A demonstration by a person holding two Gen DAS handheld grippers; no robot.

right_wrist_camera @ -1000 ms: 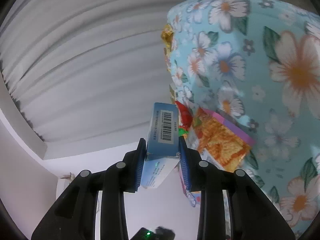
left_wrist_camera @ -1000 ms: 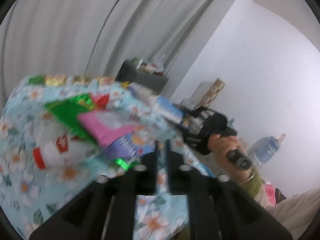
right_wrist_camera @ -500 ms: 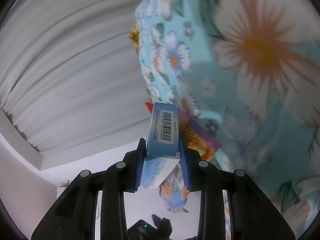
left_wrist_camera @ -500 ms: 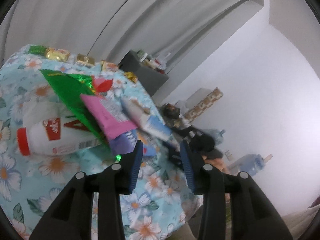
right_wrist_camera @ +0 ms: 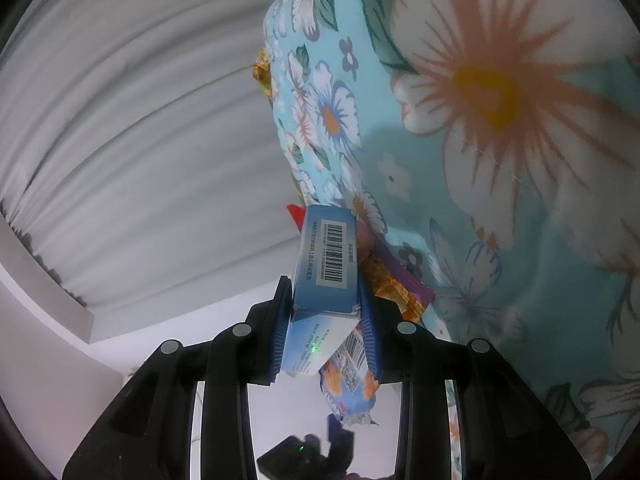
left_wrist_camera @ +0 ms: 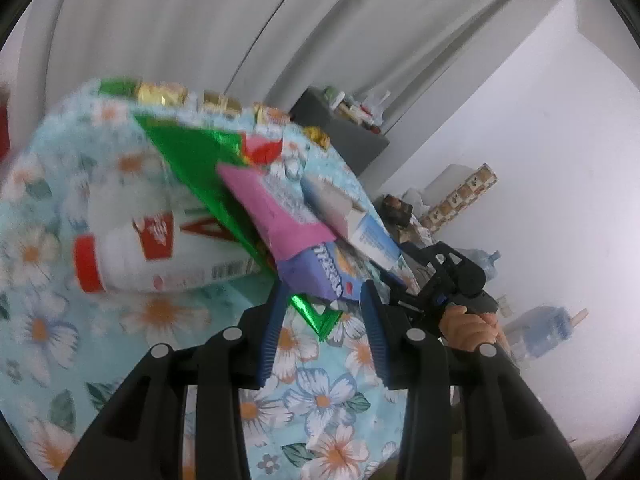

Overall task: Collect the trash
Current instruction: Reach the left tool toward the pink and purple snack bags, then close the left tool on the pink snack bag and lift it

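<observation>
Pickup step — right gripper (right_wrist_camera: 325, 312) clamps blue carton (right_wrist_camera: 326, 268), frame centre; left gripper (left_wrist_camera: 325, 316) wide at purple wrapper (left_wrist_camera: 320, 272) — next, close.

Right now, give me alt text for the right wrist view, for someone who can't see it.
The right gripper is shut on a blue cardboard box with a barcode label. Crumpled snack wrappers lie just behind it on a light blue floral tablecloth, with a grey pleated curtain beyond.
</observation>
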